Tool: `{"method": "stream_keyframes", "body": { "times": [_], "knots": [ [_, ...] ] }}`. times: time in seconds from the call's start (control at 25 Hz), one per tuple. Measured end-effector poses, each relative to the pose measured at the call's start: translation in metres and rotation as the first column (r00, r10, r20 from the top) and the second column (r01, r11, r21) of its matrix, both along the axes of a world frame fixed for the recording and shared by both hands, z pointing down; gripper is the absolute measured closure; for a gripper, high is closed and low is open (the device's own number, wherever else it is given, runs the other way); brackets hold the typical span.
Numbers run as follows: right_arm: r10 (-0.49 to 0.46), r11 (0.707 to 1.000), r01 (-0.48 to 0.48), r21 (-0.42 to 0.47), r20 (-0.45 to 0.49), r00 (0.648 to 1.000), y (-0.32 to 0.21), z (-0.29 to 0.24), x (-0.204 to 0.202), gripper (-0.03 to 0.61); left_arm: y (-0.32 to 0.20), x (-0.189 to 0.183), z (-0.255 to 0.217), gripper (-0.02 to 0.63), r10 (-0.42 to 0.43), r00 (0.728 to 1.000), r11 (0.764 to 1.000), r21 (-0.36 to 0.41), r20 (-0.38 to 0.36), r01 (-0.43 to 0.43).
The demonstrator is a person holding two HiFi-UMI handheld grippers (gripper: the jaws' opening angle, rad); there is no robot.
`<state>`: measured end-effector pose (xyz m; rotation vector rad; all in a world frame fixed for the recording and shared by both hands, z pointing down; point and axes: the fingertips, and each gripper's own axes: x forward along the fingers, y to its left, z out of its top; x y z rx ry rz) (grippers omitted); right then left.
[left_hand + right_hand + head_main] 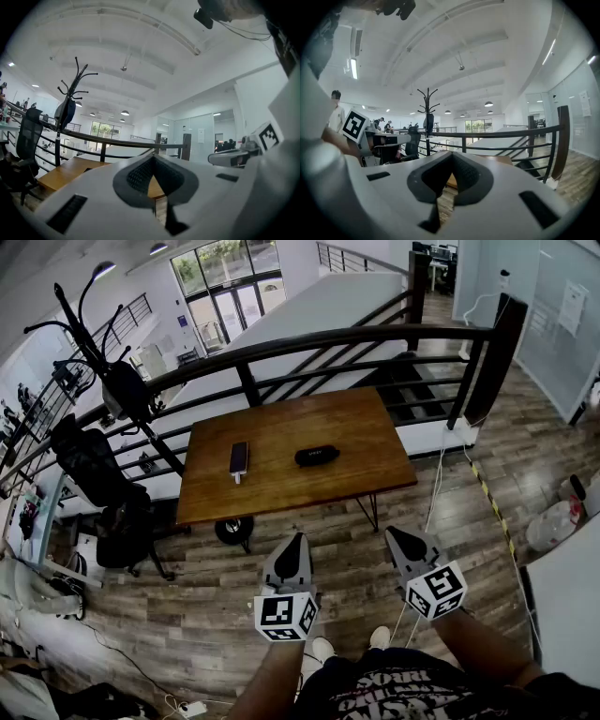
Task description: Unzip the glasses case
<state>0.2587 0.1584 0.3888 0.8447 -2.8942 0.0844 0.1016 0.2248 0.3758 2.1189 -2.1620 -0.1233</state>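
Observation:
A black glasses case [317, 456] lies near the middle of the wooden table [281, 488], a little right of centre. My left gripper [298, 542] and right gripper [394, 535] hang side by side over the floor, short of the table's near edge and well apart from the case. Both are shut with nothing between their jaws. The left gripper [153, 158] and the right gripper [451, 155] each show their jaw tips meeting, with only the table [70, 171] beyond. The case is hidden in both gripper views.
A phone-like device [239, 458] lies left of the case. A black railing [309, 348] runs behind the table. A coat stand [112, 371] and an office chair [98, 484] stand to the left. Cables [436, 484] trail on the floor at right.

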Motion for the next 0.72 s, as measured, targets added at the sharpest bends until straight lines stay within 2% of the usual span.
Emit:
{"method": "stream_keyframes", "body": {
  "times": [0.52, 0.72],
  "knots": [
    [-0.013, 1.000, 0.013, -0.008, -0.009, 1.000, -0.006, 0.002, -0.014, 0.580, 0.001, -0.011, 0.008, 0.610, 0.009, 1.000, 1.000, -0.018, 0.002, -0.009],
    [-0.013, 1.000, 0.013, -0.024, 0.007, 1.000, -0.008, 0.003, -0.033, 0.580, -0.002, -0.028, 0.013, 0.611, 0.012, 1.000, 1.000, -0.027, -0.011, -0.012]
  ]
}}
